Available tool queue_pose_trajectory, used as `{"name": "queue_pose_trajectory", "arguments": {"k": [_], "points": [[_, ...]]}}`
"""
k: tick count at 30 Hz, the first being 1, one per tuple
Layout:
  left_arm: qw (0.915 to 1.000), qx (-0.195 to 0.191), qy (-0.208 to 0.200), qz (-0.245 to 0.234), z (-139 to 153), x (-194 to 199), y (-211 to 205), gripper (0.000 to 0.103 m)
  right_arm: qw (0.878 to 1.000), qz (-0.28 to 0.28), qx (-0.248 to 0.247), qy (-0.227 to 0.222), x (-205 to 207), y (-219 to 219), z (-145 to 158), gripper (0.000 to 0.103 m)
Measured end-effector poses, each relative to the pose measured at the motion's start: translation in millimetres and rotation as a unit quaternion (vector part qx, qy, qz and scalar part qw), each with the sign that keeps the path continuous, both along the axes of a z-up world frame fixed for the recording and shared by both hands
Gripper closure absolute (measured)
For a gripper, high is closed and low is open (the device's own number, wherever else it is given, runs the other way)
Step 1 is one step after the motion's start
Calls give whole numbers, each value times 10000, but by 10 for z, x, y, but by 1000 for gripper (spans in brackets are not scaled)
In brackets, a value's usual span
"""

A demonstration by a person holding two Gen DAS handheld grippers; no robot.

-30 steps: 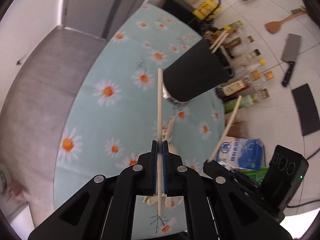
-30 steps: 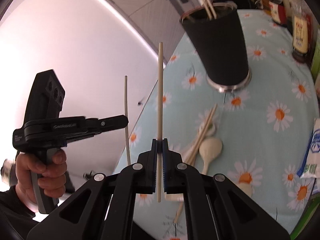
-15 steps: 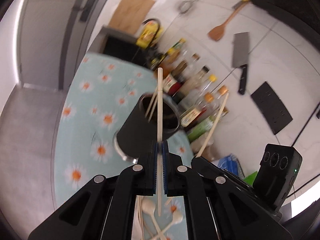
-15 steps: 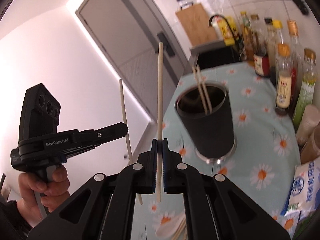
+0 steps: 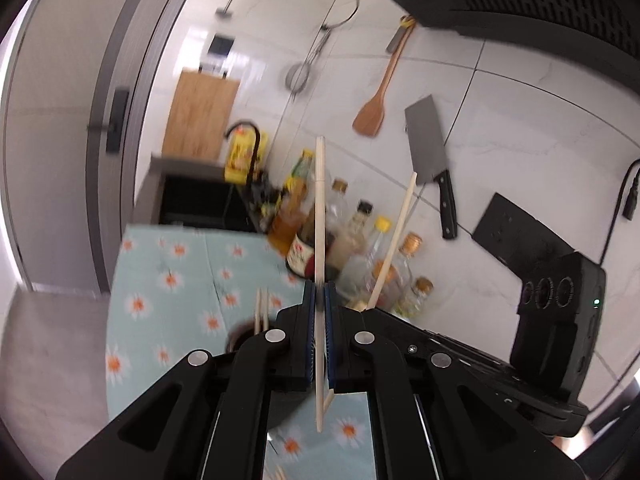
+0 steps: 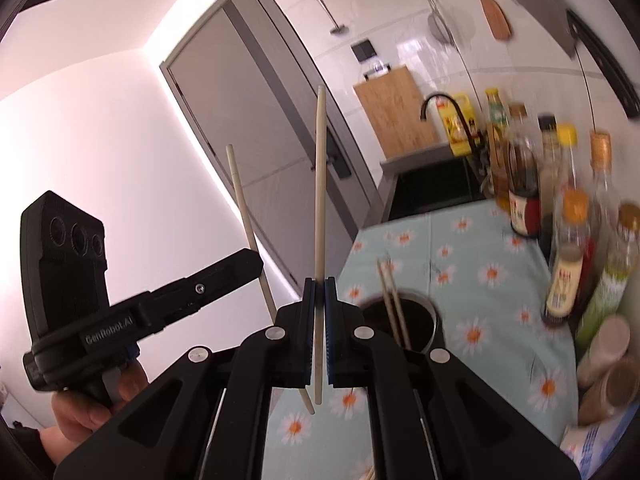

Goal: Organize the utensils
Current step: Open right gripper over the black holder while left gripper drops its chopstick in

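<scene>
My left gripper is shut on a pale wooden chopstick that stands upright between its pads. My right gripper is shut on a second chopstick, also upright. Each gripper shows in the other's view: the right gripper with its slanted chopstick, and the left gripper with its chopstick. The black utensil cup stands just below and ahead, holding two chopsticks. In the left wrist view only the cup's rim and those chopsticks show.
Several sauce bottles line the wall side of the daisy-print tablecloth. A cleaver and a wooden spatula hang on the tiled wall. A sink with a black tap lies at the far end. A hand holds the left gripper.
Both grippers have risen and tilted up with their chopsticks. The cup has dropped from the middle of each view to just under the fingers; the spoons on the cloth have left view.
</scene>
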State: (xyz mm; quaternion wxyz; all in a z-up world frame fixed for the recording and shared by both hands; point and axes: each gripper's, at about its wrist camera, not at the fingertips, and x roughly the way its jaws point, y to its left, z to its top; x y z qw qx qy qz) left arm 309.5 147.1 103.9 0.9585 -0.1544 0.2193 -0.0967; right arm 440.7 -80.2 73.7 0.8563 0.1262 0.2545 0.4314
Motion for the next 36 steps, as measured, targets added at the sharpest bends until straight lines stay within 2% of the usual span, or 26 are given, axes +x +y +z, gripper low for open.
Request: {"name": "queue_pose_trajectory", "arguments": {"k": [4, 8, 16, 21, 22, 23, 24, 25, 36], "points": [[9988, 262, -404, 83, 75, 122, -18, 100, 9996, -95, -36, -272, 198, 52, -13, 97], [9969, 532, -543, 186, 55, 261, -42, 99, 9986, -196, -81, -483, 325, 82, -89, 97], [9976, 661, -58, 209, -411, 536, -78, 99, 9998, -117, -76, -127, 543, 122, -521, 97], [9982, 510, 191, 263, -589, 601, -36, 98, 9999, -29, -81, 89, 626, 121, -672, 97], [9981, 494, 227, 278, -600, 601, -30, 98, 9999, -16, -80, 142, 633, 115, -679, 91], [9981, 489, 255, 283, -605, 602, -29, 91, 9998, 15, -50, 211, 642, 105, -682, 85], [9979, 500, 295, 304, -606, 594, -25, 72, 9997, -1, 22, 259, 647, 80, -679, 80], [9978, 474, 318, 338, -603, 578, -10, 67, 9996, -37, 67, 265, 640, 57, -666, 80], [9980, 441, 233, 381, -456, 353, 4, 67, 9991, -142, 273, 307, 417, -115, -543, 80]]}}
